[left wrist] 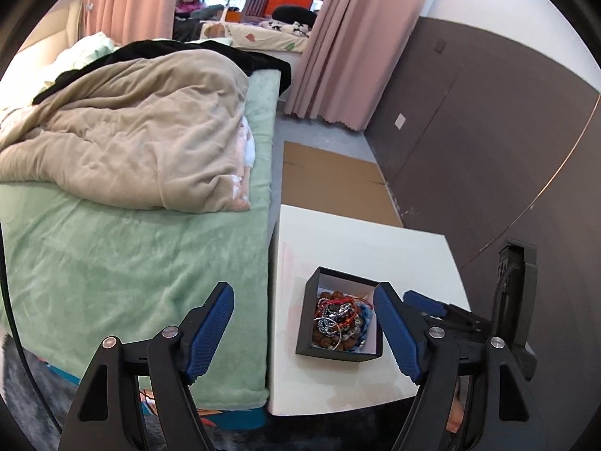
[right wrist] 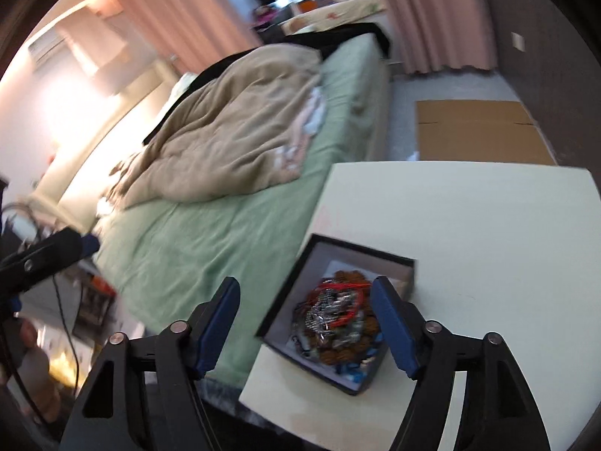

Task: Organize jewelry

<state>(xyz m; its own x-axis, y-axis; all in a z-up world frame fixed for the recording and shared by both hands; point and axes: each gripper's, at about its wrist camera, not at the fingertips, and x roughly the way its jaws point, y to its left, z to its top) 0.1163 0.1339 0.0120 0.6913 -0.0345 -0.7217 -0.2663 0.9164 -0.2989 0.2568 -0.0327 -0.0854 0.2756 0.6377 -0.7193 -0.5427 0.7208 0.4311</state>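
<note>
We hold both grippers above the box (left wrist: pixel 340 323) of jewelry (left wrist: pixel 340 321) on the white worktop (left wrist: pixel 360 240) beside the bed (left wrist: pixel 131 255). The left gripper (left wrist: pixel 304 329) and right gripper (right wrist: pixel 306 325) spread their fingers wide, empty, probably ready to pick. The pieces lie tangled in one heap, so single items are hard to separate; the right view is blurred.

no readable txt, labels or nos. anywhere
</note>
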